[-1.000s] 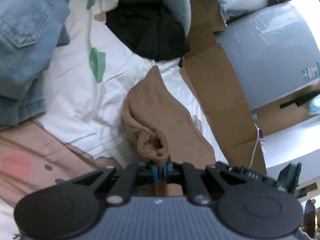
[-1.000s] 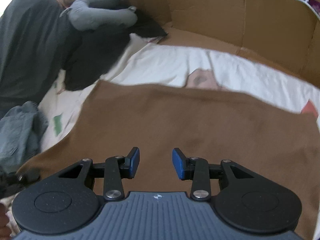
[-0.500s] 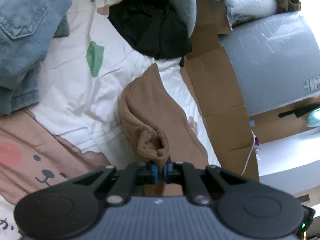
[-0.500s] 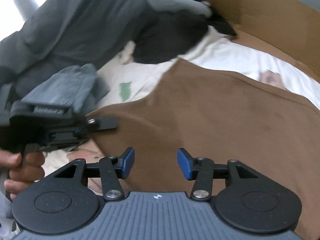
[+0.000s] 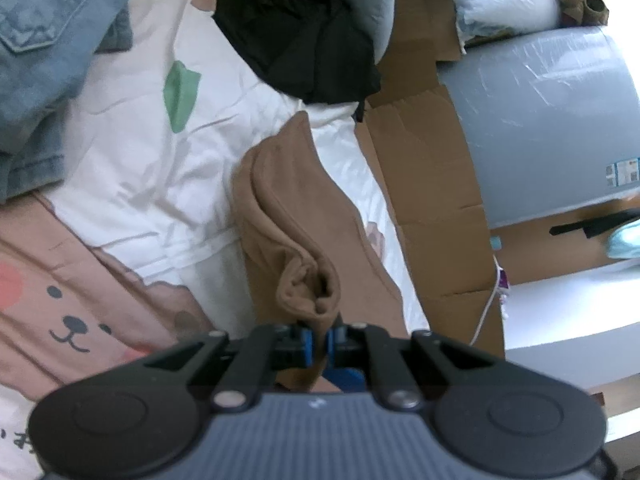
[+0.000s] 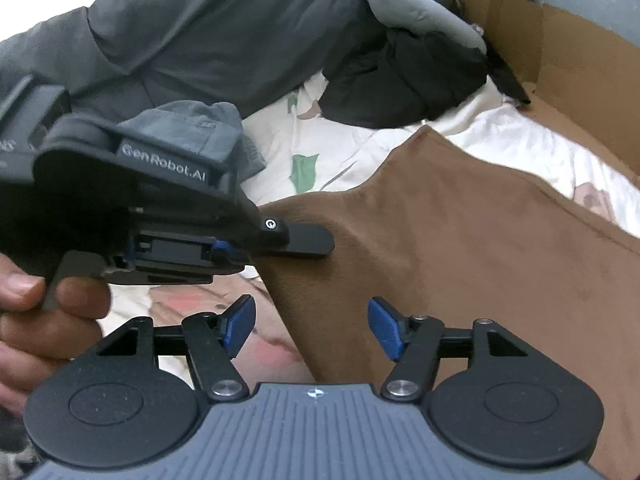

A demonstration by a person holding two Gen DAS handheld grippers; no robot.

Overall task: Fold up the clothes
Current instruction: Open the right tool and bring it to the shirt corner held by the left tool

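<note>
Left gripper point(image 5: 318, 340) pinching a bunched edge of the brown garment point(image 5: 288, 216) on the cartoon-bear bedsheet point(image 5: 132, 184), right gripper point(image 6: 312, 330) just opening, jaws spread above the cloth, "GenRobot.AI" readable on the left gripper's housing, left of the garment.

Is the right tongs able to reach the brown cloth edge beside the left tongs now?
Probably yes. The right tongs, just opening, stand empty over the brown cloth; nothing lies between them and the edge that the left tongs pinch.

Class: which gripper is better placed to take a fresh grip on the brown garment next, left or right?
Right. The right gripper is open over the brown garment, its jaws having just been opening; the left gripper is already shut on the garment's bunched edge.
</note>
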